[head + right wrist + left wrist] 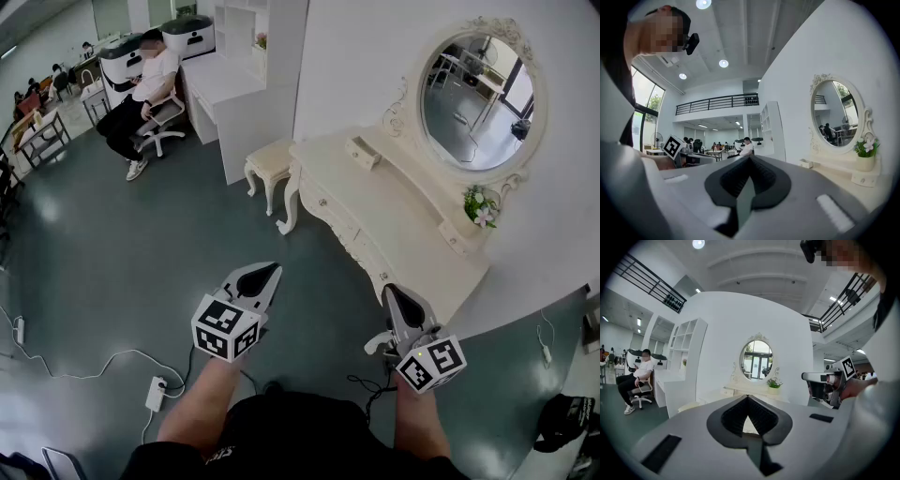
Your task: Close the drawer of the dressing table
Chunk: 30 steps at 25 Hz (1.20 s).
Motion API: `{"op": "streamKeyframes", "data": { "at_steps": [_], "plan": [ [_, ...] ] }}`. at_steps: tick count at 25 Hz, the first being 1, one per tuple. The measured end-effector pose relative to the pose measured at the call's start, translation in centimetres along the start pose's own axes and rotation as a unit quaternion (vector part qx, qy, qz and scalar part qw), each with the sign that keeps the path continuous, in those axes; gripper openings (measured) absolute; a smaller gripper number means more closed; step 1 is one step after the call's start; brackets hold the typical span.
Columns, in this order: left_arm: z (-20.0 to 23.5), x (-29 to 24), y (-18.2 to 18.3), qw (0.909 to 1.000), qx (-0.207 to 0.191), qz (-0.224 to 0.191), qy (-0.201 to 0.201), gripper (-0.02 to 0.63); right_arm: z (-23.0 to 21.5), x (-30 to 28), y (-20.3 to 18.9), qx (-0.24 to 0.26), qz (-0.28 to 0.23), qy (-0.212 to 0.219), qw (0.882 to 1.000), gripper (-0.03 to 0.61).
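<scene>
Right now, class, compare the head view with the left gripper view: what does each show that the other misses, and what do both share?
Only the head view shows the power strip on the floor and the holder's forearms. Only the left gripper view shows the ceiling lamp and the balcony railing. Both show the dressing table, its round mirror, the flower pot, the seated person and the right gripper.

Dark grey floor (112, 262), curved white wall (356, 66), white shelf desk (239, 89), round ceiling lights (723, 63).
</scene>
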<state>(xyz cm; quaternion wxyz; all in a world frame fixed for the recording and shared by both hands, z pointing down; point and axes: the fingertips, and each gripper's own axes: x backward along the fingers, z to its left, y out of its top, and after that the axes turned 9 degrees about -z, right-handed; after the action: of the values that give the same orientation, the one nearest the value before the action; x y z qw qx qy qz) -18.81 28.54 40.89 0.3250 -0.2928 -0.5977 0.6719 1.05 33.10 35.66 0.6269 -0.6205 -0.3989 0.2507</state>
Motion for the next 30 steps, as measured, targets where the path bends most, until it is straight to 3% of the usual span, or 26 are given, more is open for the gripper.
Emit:
{"op": "streamKeyframes", "data": {
  "at_steps": [18,23,30],
  "plan": [
    [-10.5,-2.8,0.5,0.9999,-0.007,-0.009,-0.004,0.005,-2.4,9.6,2.6,0.014,-0.006,0.037,0.999,0.009],
    [-11.4,-3.2,1.0,0.9997,-0.010,-0.022,0.002,0.005,-4.6,10.4,1.5,-0.021,0.002,0.020,1.000,0.011],
    [-9.8,-4.0,-0.2,0.9997,0.001,-0.011,0.021,0.006,-7.3,9.4,1.1,-0.031,0.008,0.007,0.999,0.011]
  ]
}}
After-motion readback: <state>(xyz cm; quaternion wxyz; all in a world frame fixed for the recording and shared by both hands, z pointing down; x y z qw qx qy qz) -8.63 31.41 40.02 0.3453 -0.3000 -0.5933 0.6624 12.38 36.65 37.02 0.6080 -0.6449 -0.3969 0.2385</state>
